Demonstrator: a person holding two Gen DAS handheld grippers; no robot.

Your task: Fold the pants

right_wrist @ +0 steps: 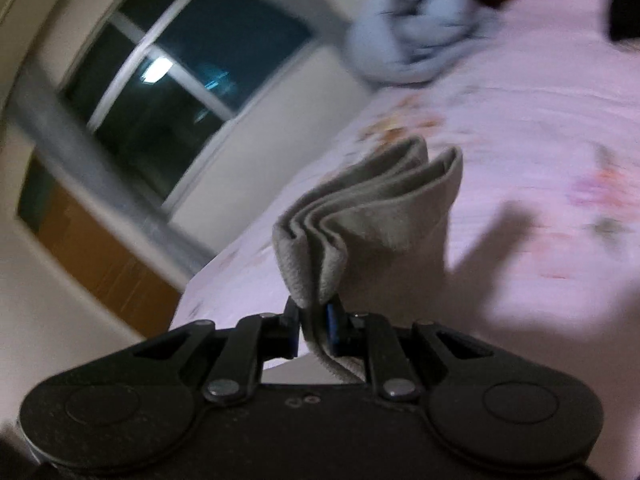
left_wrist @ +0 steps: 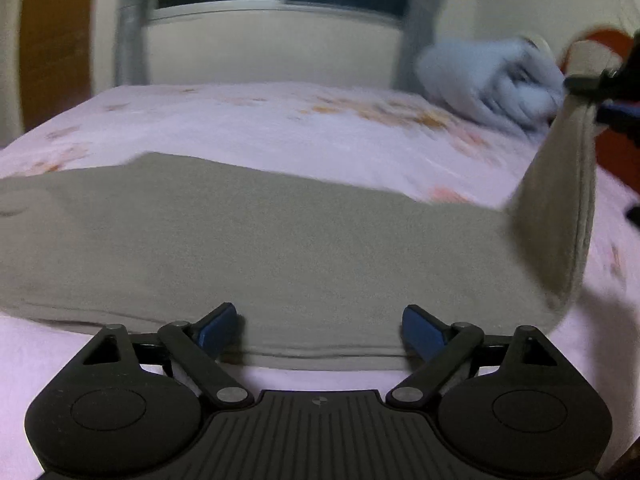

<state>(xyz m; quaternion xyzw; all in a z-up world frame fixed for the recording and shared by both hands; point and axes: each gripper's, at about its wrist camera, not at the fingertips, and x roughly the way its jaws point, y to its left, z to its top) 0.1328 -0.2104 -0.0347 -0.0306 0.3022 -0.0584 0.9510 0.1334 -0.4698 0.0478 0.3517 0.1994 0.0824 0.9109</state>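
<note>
Dim, warm indoor light throughout, with a pinkish cast on the pale pink floral bedsheet [left_wrist: 280, 128]. Dark outside the white-framed window [right_wrist: 176, 80], with one small bright reflection on the glass. Heavy motion blur in the right wrist view, smearing the crumpled light blue cloth [right_wrist: 416, 20]; only the pinched olive-grey fabric pants [right_wrist: 360, 208] fairly sharp. Soft shadow thrown on the sheet beside them. Strong fisheye bending and dark corners at the edges of both views.

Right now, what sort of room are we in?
Most likely a bedroom: the pants lie on a bed with a pink flowered sheet, a window behind it, and bundled blue clothes nearby.
</note>
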